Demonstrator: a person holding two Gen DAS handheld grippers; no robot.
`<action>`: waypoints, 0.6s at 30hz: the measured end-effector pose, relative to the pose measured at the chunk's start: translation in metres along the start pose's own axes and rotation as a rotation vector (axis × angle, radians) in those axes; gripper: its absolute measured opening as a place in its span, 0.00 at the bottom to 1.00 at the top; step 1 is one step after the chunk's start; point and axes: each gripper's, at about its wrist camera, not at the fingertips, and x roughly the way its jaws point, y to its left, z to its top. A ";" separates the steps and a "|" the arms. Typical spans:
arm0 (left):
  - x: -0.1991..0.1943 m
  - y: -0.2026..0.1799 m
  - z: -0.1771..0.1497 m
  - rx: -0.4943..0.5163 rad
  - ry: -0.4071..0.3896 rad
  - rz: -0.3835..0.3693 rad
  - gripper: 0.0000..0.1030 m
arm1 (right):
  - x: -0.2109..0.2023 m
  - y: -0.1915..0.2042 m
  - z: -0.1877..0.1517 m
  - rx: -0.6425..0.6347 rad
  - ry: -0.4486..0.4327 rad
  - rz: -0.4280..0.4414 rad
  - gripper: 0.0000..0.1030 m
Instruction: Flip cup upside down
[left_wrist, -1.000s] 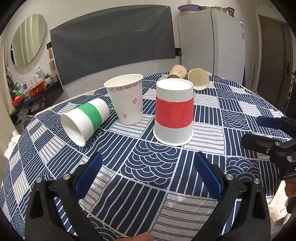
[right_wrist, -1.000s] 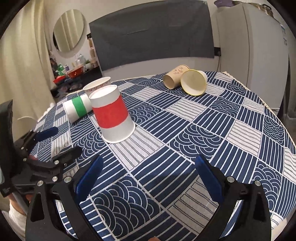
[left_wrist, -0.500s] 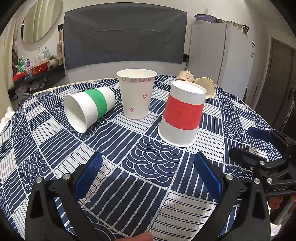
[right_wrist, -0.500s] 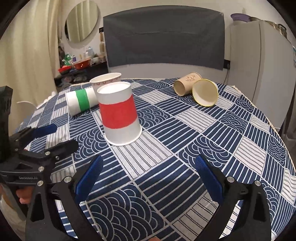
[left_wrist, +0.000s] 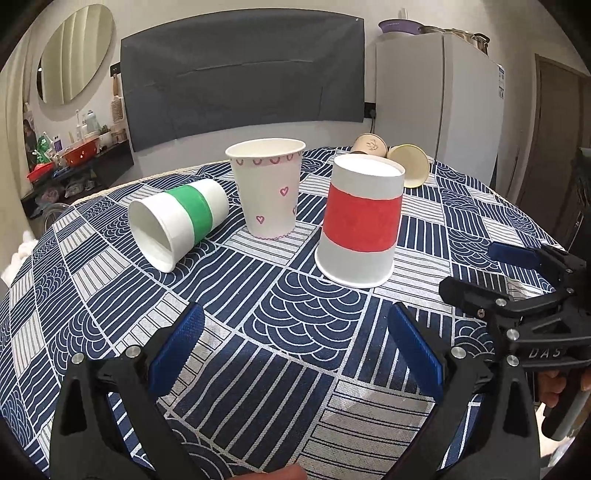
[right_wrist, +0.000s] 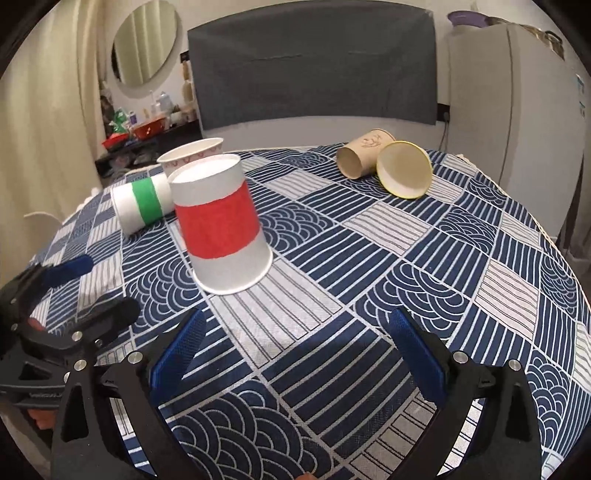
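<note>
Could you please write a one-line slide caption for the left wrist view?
Open left gripper faces an upside-down red-banded cup, upright heart cup and tipped green-banded cup.

Round table (left_wrist: 110, 317), navy/white patchwork-pattern cloth. Red-band cup (left_wrist: 360, 221) inverted, rim flat on cloth, near centre. Heart-print cup (left_wrist: 267, 188) upright, at its 10 o'clock, close but apart. Green-band cup (left_wrist: 177, 221) on side at 9 o'clock, mouth toward near edge. Brown cup (right_wrist: 364, 153) and yellow-rimmed cup (right_wrist: 404, 170) on sides at far edge, 1 o'clock, touching.
</note>
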 end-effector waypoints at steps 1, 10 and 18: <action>0.000 0.000 0.000 -0.003 0.000 0.003 0.94 | 0.000 0.000 -0.001 0.002 -0.003 -0.002 0.92; -0.004 0.006 0.000 -0.034 -0.023 0.009 0.94 | -0.003 -0.021 -0.003 0.144 -0.023 0.053 0.92; -0.004 0.009 0.000 -0.047 -0.020 0.019 0.94 | -0.003 -0.017 -0.002 0.109 -0.022 0.027 0.92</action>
